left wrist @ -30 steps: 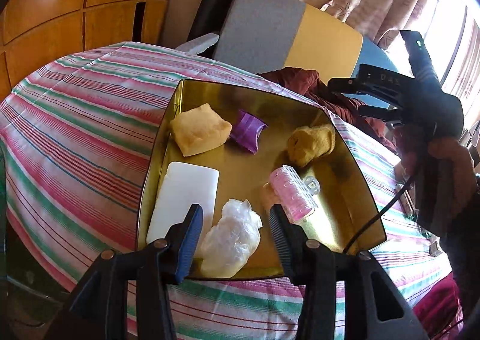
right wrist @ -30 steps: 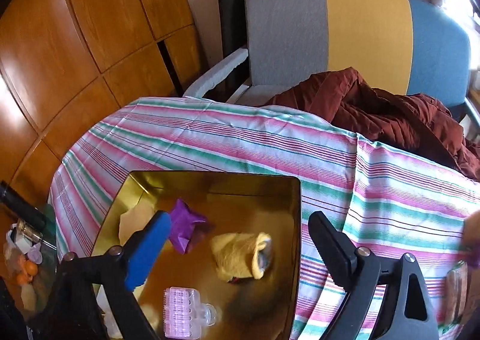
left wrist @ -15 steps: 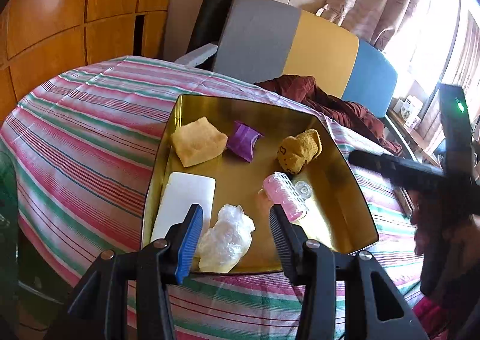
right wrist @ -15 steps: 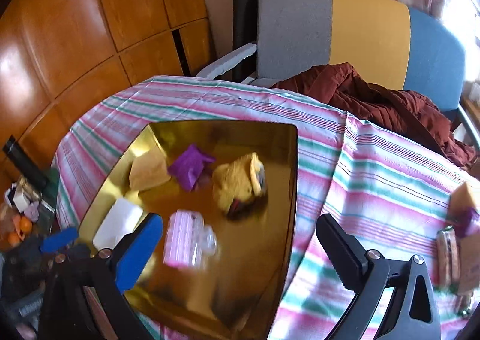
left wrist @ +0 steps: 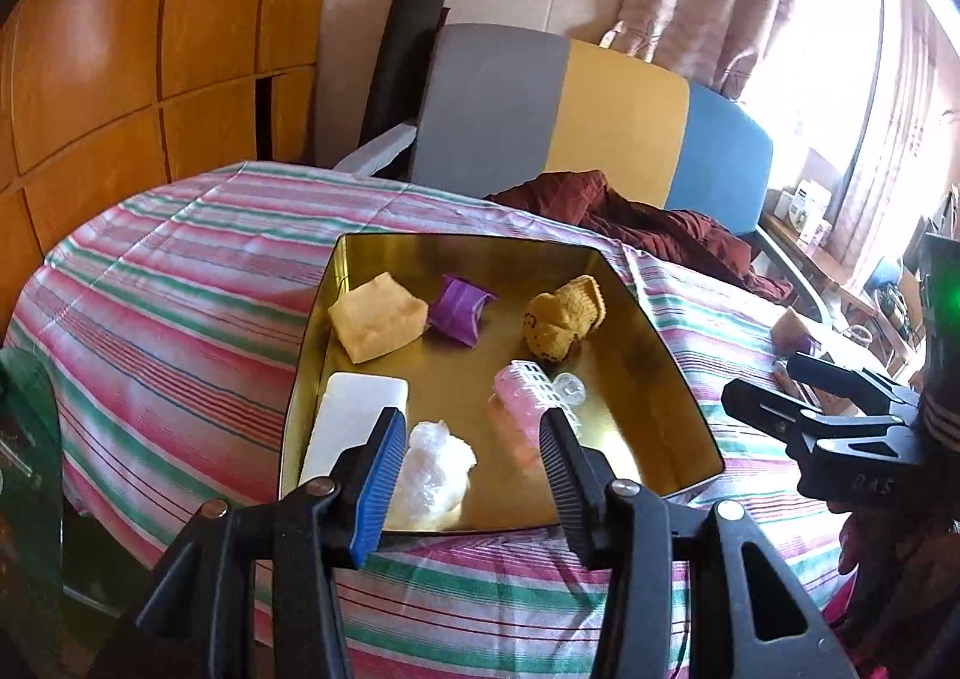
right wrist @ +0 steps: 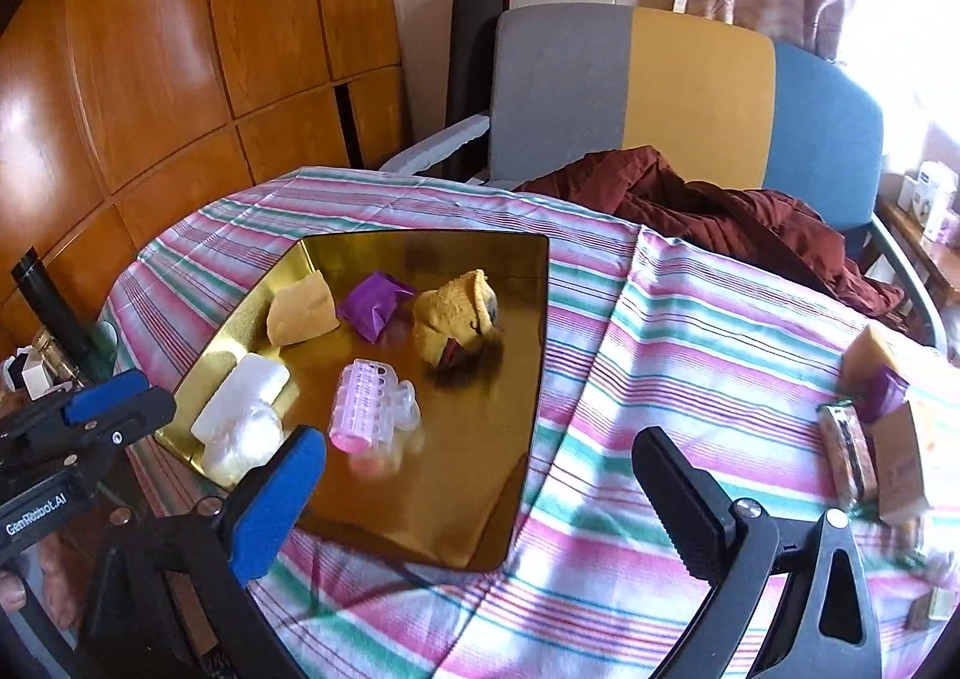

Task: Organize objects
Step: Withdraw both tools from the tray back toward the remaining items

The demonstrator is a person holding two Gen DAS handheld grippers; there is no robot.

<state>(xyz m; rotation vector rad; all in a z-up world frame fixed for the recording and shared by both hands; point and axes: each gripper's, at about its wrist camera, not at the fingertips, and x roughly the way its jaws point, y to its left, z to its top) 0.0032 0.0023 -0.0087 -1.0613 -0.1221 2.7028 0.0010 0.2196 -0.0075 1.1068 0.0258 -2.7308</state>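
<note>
The striped table (right wrist: 630, 379) carried a gold tray (right wrist: 528, 283) already holding six things, among them a pink roller (right wrist: 363, 403), while several packets (right wrist: 882, 421) lay loose at its right edge, apparently awaiting sorting. Left tongs (left wrist: 468, 469) and right tongs (right wrist: 480, 499) both stood apart, empty.

The gold tray (right wrist: 528, 379) has its near-right floor bare, giving access from the right. Its left half is crowded by the sponge (right wrist: 300, 310), purple packet (right wrist: 372, 304), roller (right wrist: 360, 406) and white block (right wrist: 246, 388). Striped worktop (right wrist: 660, 379) lies open up to the boxes (right wrist: 894, 439).
</note>
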